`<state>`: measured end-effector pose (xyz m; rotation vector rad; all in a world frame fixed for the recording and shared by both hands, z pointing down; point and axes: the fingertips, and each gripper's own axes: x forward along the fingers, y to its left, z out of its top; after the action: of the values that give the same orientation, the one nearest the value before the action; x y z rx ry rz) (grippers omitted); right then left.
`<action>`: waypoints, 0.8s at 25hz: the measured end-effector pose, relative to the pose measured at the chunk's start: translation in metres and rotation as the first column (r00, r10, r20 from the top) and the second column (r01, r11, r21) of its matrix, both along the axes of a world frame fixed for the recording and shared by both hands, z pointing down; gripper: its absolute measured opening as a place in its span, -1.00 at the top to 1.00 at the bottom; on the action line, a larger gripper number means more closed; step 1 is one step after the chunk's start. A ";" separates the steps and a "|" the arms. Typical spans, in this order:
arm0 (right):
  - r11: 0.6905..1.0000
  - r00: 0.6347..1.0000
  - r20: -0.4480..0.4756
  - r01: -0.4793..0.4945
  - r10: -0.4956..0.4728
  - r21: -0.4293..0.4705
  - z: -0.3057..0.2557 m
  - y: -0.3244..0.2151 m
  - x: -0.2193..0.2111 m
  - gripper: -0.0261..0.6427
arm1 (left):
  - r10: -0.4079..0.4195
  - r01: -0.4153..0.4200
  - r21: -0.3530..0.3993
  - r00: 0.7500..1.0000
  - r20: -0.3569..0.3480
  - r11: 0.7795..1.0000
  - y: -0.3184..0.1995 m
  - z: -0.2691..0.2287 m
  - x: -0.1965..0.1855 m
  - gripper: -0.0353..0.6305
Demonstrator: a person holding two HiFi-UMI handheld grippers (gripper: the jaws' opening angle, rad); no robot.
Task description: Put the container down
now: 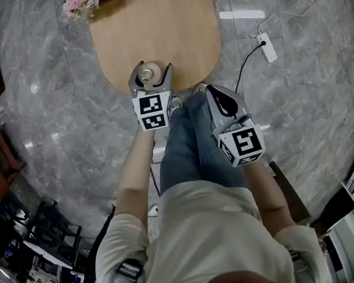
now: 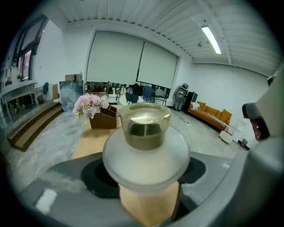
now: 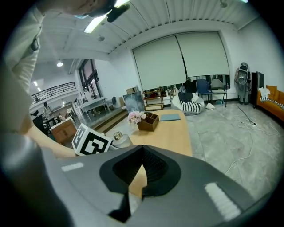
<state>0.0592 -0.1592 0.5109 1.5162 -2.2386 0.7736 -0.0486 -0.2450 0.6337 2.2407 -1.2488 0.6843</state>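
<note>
A frosted white container (image 1: 151,76) with a gold cap (image 2: 145,125) sits between the jaws of my left gripper (image 1: 151,70), over the near edge of the wooden table (image 1: 172,26). The left gripper view shows the black pads (image 2: 98,174) against both sides of its wide body, so the left gripper (image 2: 146,179) is shut on it. The container stands upright. Whether its base touches the table is hidden. My right gripper (image 1: 215,93) hangs to the right, above the person's knee, shut with nothing in it (image 3: 141,153). From the right gripper view the container (image 3: 119,139) shows beside the left marker cube (image 3: 91,142).
Pink flowers (image 1: 82,0) and a brown wooden box (image 2: 103,119) stand at the table's far end, with a flat blue-grey pad (image 3: 170,117) near them. A white power strip (image 1: 268,47) and cable lie on the marble floor to the right. The person's jeans (image 1: 189,143) fill the space below the table.
</note>
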 end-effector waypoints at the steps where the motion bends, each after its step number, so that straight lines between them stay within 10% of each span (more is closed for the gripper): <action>1: 1.000 1.000 -0.002 0.005 -0.005 -0.006 0.008 -0.002 0.001 0.92 | 0.005 -0.006 0.005 1.000 0.016 1.000 -0.004 0.010 0.002 -0.16; 20: 0.989 0.998 0.049 0.055 -0.049 -0.137 0.125 -0.009 -0.001 0.92 | -0.016 0.010 0.037 0.987 0.158 0.999 -0.071 0.150 0.013 -0.16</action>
<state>0.0578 -0.1682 0.6362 1.3837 -2.1979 0.9352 -0.0354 -0.3157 0.7835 2.2412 -1.3597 0.8554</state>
